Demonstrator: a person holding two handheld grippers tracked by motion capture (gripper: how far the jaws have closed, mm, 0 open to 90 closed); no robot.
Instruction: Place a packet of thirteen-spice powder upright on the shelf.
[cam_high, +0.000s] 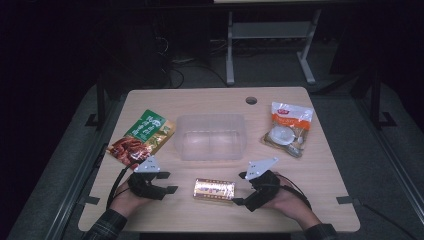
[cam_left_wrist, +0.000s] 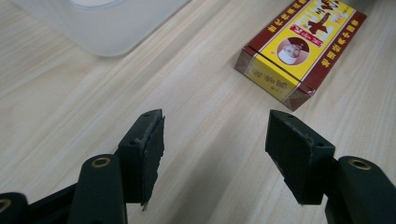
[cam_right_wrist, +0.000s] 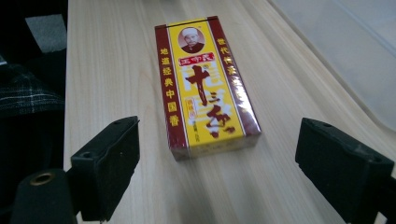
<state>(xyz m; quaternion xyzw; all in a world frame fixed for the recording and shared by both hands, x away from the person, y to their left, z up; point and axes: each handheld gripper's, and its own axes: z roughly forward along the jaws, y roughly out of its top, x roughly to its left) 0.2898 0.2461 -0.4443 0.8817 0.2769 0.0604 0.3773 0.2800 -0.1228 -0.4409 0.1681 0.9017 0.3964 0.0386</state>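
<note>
High view showed your left gripper and your right gripper low on the wooden table, one at each end of the yellow and red box, which lay flat on its broad face between them. Neither tool touched the box; each stood just beside one short end.

In the left gripper view your jaws stood parted with bare tabletop between them, and the box sat ahead and to the right, clear of both pads. In the right gripper view your jaws gaped wide, the box lying lengthwise ahead of them with its near end short of the pads, so nothing was clamped.

Beyond the box stood the clear plastic bin, near the table's middle. A green and red snack pouch lay left of the bin, close above your left hand. An orange and white bag lay well to the right; its contents looked like 1 pale round item, though the dim picture left that uncertain.
</note>
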